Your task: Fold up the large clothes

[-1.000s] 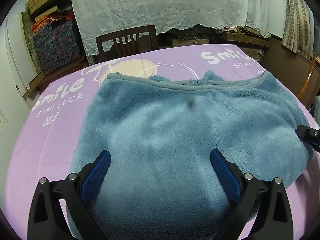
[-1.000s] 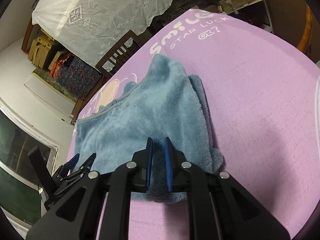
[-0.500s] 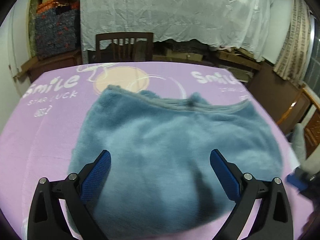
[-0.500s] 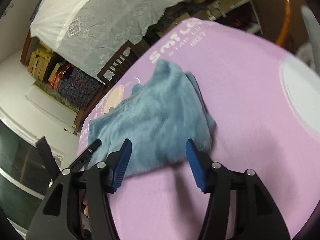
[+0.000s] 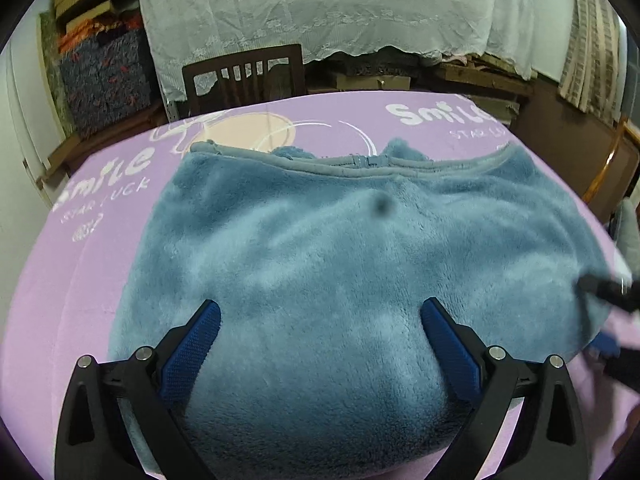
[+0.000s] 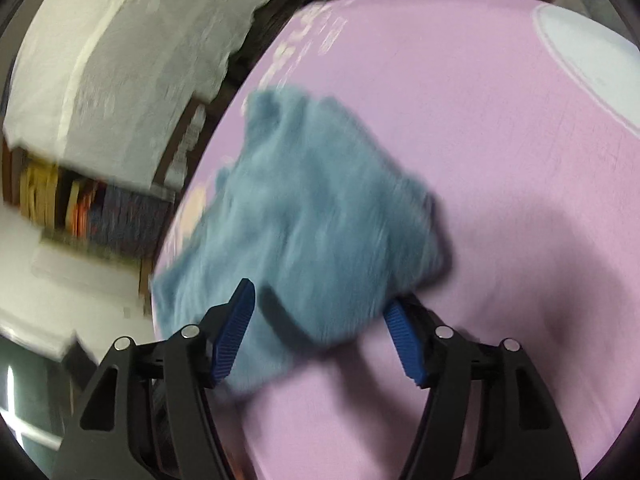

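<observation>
Fleece, blue and thick: the garment (image 5: 320,280) lies folded on the purple cloth (image 5: 80,280), near edge between your left gripper (image 5: 320,344), jaws wide apart and empty. Right gripper (image 6: 320,320) jaws are opening, fleece between but unpinched. Expect it soft, floppy, light and not slippery; pinch the doubled near corners. Farther off, the cloth reads "Smile STAR LUCK".

The purple table cover (image 5: 100,248) is showing big white letters, "Smile" (image 5: 108,172), on its far left side, with "STAR LUCK" (image 5: 106,202) in smaller letters just under them. The same words are showing again on the far right (image 5: 444,114), partly cut off.
</observation>
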A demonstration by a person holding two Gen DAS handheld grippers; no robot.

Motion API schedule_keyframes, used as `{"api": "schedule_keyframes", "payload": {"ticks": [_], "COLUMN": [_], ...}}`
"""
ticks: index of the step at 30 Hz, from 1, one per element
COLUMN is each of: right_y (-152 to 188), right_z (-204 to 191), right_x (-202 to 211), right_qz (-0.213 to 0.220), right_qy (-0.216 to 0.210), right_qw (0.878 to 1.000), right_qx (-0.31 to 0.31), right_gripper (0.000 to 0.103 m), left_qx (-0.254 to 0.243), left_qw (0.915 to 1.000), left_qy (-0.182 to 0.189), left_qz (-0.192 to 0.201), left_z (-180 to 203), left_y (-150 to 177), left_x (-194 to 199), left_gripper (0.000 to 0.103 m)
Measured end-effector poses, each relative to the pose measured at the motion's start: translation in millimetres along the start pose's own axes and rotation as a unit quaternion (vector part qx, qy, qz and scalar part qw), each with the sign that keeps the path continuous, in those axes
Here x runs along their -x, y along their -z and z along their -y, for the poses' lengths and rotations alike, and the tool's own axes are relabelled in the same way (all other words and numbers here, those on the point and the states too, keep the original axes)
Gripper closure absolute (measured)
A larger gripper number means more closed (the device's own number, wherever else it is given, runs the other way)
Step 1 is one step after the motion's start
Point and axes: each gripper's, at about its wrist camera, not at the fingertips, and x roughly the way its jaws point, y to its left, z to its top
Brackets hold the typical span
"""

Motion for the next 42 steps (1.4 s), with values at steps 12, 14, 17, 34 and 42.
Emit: {"api": "schedule_keyframes", "payload": {"ticks": [12, 14, 17, 34, 42], "right_y": [-6.3, -10.1, -9.6, -13.4, 2.9], "right_z": [-0.1, 2.0, -7.3, -1.6, -64.7], "right_x": [-11.7, -12.6, -3.8, -15.3, 1.9], "right_qz": [0.091, 0.088, 0.097, 0.079, 0.139], "right_qy": [0.006, -0.005, -0.008, 0.002, 0.041], "right_qw": [0.996, 0.996, 0.994, 0.996, 0.974], "right_qx": [0.014, 0.015, 0.043, 0.034, 0.176], "right_gripper": [0.063, 0.067, 0.069, 0.056, 0.073], "left_qx": [0.016, 0.038, 0.069, 0.031, 0.123], "left_qw": [0.9997, 0.9988, 0.9972, 0.9989, 0.9904], "left_qy": [0.015, 0.029, 0.027, 0.008, 0.059], "left_qz": [-0.01, -0.014, -0.006, -0.035, -0.022], "left_z": [-4.5, -13.9, -29.9, -23.4, -79.9], "left_y": [-2.0, -6.1, -12.6, -3.6, -24.5], "left_x": [1.8, 7.3, 17.1, -3.9, 22.8], "left_gripper": [0.003, 0.003, 0.003, 0.003, 0.003]}}
